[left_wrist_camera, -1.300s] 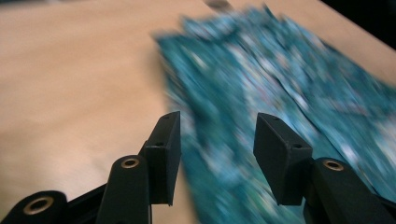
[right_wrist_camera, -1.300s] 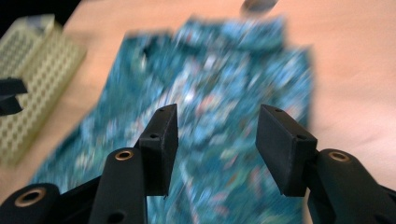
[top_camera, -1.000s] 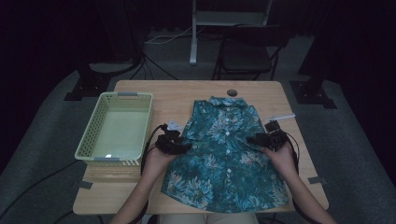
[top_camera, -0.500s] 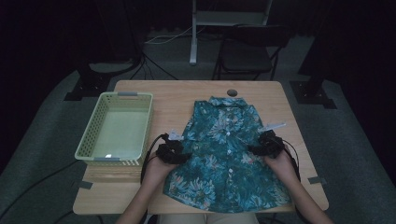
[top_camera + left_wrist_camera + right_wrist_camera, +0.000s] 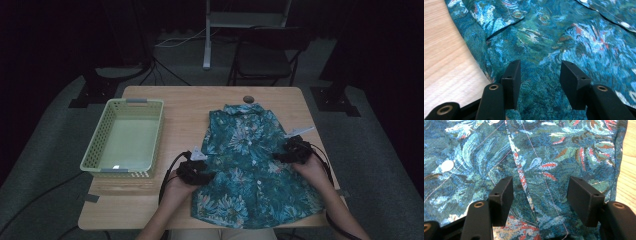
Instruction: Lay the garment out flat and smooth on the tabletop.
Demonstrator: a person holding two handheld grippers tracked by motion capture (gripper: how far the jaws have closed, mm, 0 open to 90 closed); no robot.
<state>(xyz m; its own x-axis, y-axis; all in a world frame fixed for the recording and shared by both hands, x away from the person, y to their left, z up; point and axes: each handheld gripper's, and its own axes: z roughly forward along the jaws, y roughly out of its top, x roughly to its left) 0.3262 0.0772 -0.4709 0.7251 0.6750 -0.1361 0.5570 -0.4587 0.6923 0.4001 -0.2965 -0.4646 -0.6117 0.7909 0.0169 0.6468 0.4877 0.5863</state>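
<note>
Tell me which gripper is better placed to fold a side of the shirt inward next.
Roughly even, slight edge to the left gripper: its open jaws sit right by the shirt edge beside bare table. The right gripper, also open, straddles a fold farther in from its edge.

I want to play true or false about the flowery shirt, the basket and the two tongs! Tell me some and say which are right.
1. The shirt lies spread flat on the table. True.
2. The green basket has clothes in it. False: nothing lies inside it.
3. Both tongs are open. True: the left tongs and the right tongs each have their jaws apart over the cloth.
4. The basket sits to the right of the shirt. False: in the high view it sits to the left.
5. The left tongs are lifting the shirt off the table. False: the shirt lies flat, and the jaws are not closed on it.
</note>
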